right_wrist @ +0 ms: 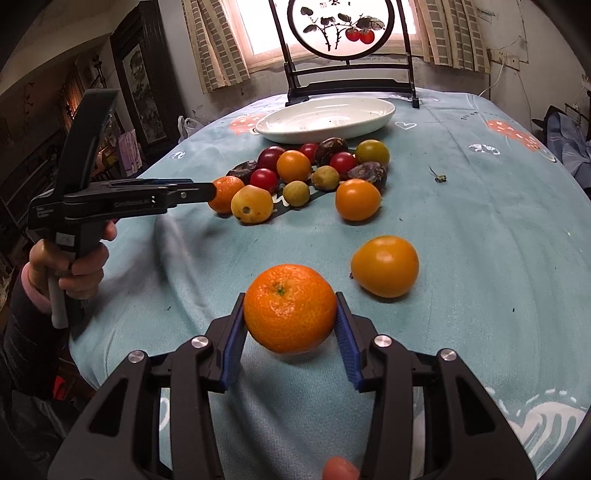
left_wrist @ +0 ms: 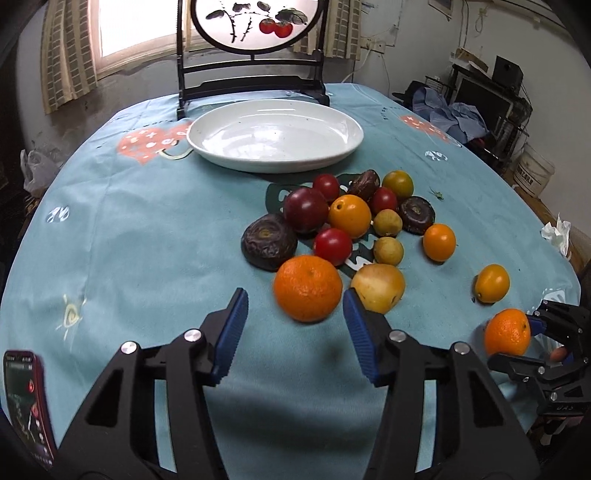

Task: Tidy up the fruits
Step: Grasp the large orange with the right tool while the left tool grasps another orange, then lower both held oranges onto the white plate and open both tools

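A white oval plate [left_wrist: 207, 146] lies empty at the far side of the blue tablecloth; it also shows in the right wrist view [right_wrist: 384, 110]. A pile of fruit sits before it: tomatoes, dark passion fruits, small oranges, a pear [left_wrist: 378, 286]. My left gripper [left_wrist: 293, 308] is open, its blue pads either side of a mandarin [left_wrist: 308, 288] that rests on the cloth just ahead. My right gripper [right_wrist: 290, 314] is shut on a second mandarin [right_wrist: 290, 308], pads touching both sides; this mandarin shows in the left wrist view [left_wrist: 506, 332].
A dark wooden stand with a round painted panel [left_wrist: 255, 22] rises behind the plate. A loose yellow-orange fruit [right_wrist: 384, 266] lies right of the held mandarin. A phone [left_wrist: 27, 402] is at the near left. A crumpled tissue [left_wrist: 557, 232] lies at the table's right edge.
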The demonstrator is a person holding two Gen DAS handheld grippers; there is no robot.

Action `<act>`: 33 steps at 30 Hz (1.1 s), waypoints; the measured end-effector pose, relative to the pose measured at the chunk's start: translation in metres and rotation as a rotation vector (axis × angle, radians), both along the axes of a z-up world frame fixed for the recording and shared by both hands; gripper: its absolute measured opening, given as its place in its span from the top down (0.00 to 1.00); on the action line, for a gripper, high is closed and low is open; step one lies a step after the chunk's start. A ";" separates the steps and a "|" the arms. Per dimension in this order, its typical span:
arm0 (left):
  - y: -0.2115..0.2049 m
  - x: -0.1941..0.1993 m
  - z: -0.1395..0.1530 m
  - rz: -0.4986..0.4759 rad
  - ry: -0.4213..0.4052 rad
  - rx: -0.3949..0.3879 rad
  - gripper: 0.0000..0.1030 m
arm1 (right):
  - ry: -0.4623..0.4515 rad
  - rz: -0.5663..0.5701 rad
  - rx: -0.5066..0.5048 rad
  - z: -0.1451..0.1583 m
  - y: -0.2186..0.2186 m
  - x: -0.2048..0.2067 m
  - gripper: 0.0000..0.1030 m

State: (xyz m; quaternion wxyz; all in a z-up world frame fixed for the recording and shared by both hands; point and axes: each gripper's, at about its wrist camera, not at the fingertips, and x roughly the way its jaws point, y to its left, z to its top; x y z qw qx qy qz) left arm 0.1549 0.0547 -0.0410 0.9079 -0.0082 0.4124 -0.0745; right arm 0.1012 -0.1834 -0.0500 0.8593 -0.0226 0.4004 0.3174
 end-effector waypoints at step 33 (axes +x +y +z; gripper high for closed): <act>0.009 0.048 0.038 -0.046 -0.015 -0.121 0.56 | -0.008 0.054 0.077 0.062 0.030 0.082 0.56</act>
